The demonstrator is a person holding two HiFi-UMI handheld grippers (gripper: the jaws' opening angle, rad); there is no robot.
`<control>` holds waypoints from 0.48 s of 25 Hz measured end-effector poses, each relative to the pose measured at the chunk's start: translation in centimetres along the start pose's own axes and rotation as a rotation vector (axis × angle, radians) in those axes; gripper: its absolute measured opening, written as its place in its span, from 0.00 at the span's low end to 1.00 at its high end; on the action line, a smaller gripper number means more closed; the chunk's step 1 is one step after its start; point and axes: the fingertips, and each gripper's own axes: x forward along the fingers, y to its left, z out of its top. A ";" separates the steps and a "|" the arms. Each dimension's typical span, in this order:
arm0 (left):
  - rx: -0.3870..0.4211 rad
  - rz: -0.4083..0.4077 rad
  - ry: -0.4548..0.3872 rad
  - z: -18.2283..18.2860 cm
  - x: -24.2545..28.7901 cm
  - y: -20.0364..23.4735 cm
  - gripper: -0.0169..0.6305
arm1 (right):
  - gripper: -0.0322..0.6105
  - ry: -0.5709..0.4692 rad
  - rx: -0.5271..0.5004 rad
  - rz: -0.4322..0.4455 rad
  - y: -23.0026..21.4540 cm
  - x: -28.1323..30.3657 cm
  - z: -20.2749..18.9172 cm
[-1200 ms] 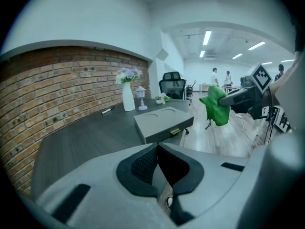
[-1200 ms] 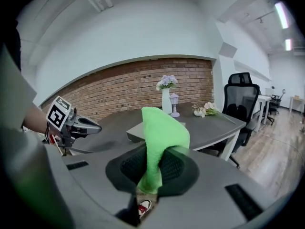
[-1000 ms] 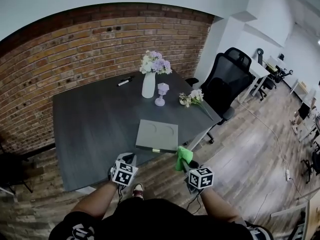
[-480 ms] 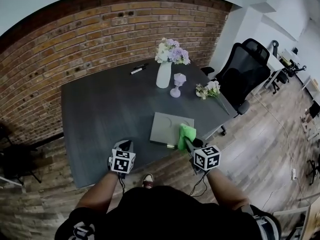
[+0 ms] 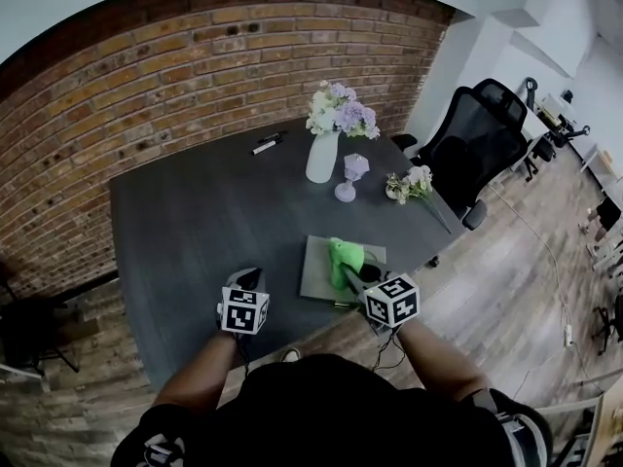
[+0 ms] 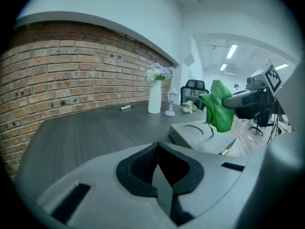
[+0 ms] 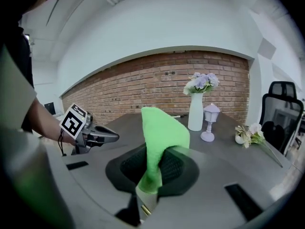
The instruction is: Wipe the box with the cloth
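On the dark tabletop [image 5: 195, 232], near its front right edge, I see the flat grey box [image 5: 316, 269] lying with its lid down and a round impression on top. My right claw [image 5: 352, 275] is clenched on the green cloth [image 5: 343, 258]: in the right gripper view the fabric is pinched between the black pads and stands up in a folded peak. From the left gripper view the cloth hangs over the near part of the box, though I cannot tell whether it touches the lid. My left claw [image 5: 247, 280] sits over the tabletop's front edge, to the left of the box and apart from it, its jaws pressed together with nothing between them. Farther back, a white vase [image 5: 322, 157] of lilac flowers stands beside a small lilac lantern ornament [image 5: 348, 178], with a little bouquet [image 5: 409, 185] lying to the right and a marker [image 5: 265, 145] near the brick wall [image 5: 146, 76]. A black office chair [image 5: 477, 144] stands off the right corner.
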 end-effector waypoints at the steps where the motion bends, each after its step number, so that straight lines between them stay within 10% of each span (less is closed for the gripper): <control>1: -0.001 -0.005 -0.008 0.5 0.5 0.3 0.04 | 0.12 -0.002 0.004 -0.003 -0.2 0.6 0.4; 12: -0.071 -0.029 0.027 -0.9 3.0 2.0 0.04 | 0.12 0.051 -0.002 0.101 2.9 5.8 0.5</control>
